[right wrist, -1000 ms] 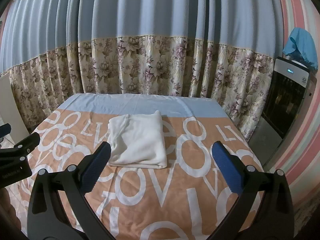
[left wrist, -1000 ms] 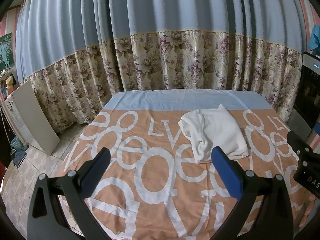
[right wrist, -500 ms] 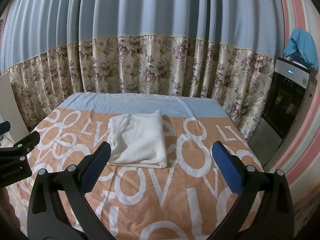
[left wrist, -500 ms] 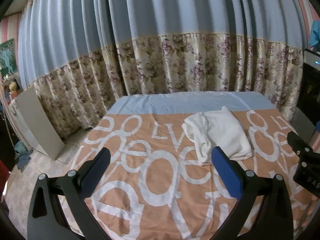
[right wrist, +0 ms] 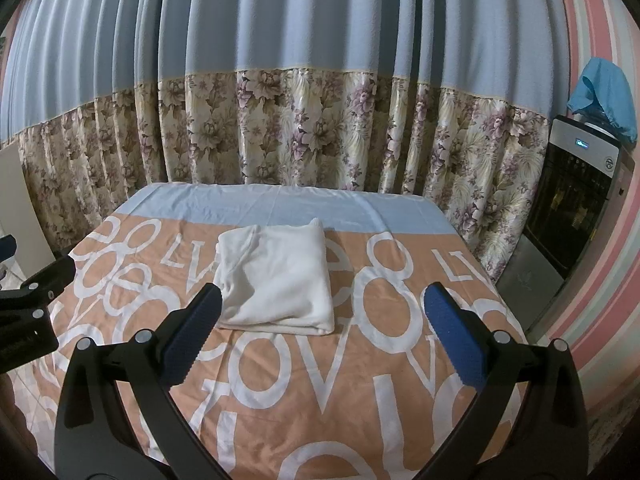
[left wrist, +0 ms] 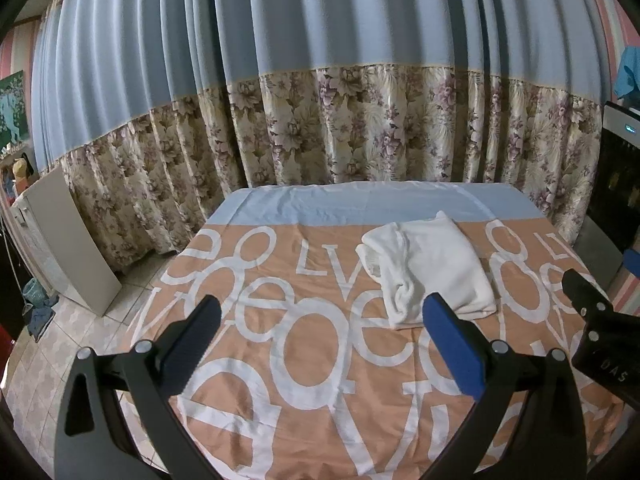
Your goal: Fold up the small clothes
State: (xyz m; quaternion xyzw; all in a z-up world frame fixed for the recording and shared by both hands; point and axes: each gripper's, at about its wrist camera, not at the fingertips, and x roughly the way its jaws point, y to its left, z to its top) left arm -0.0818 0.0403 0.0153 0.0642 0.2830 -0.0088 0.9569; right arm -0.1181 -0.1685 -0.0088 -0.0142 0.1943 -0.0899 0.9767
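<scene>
A white garment [left wrist: 432, 268] lies folded into a compact rectangle on the orange bed cover [left wrist: 280, 360] with big white letters; it also shows in the right wrist view [right wrist: 278, 280]. My left gripper [left wrist: 322, 334] is open and empty, held above the cover, near and left of the garment. My right gripper [right wrist: 322, 334] is open and empty, just in front of the garment. Neither touches the cloth. The right gripper shows at the right edge of the left wrist view [left wrist: 600, 340]; the left gripper shows at the left edge of the right wrist view [right wrist: 28, 304].
A blue and floral curtain [right wrist: 304, 120] hangs behind the bed. A black appliance [right wrist: 576, 200] with a blue cloth [right wrist: 604, 96] on top stands right of the bed. A white panel [left wrist: 68, 248] leans left, on tiled floor [left wrist: 48, 344].
The left wrist view has drifted a little, so the garment sits slightly farther right and lower. The right gripper is almost still. Both stay open.
</scene>
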